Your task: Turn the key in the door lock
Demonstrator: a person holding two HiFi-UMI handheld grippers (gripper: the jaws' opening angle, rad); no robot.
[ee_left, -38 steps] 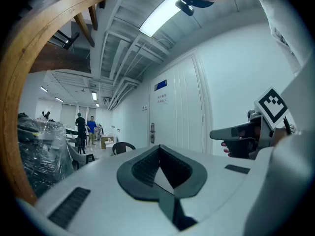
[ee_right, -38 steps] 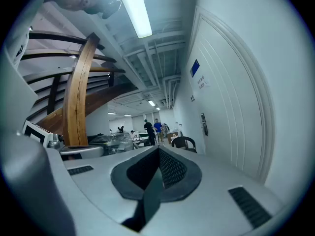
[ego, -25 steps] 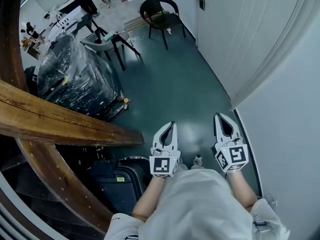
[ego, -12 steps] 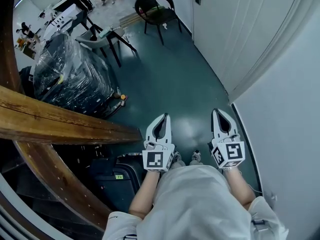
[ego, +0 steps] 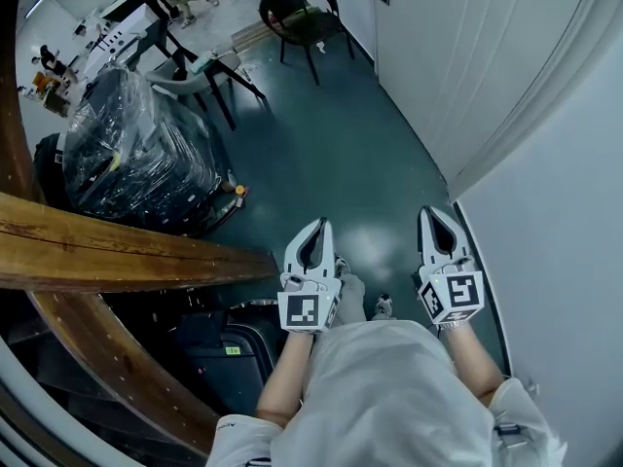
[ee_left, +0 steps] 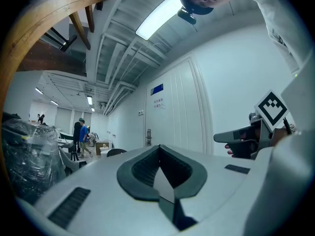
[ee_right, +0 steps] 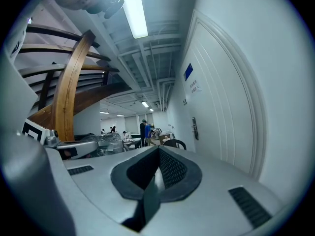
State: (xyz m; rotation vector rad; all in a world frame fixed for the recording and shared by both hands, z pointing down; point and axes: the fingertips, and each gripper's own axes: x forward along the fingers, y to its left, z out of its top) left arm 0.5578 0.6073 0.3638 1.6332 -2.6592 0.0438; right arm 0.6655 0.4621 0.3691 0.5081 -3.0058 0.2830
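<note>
Open floor (ego: 336,159) runs ahead along the door (ego: 467,56), hemmed left by a wrapped stack (ego: 136,154), with a chair (ego: 307,17) beyond.

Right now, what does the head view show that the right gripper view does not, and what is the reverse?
Only the head view: the person's shoe and the black suitcase. Only the right gripper view: the ceiling light strip and the blue sign on the door. Both: the white door with its lock plate, the black chair, the wooden beam.
</note>
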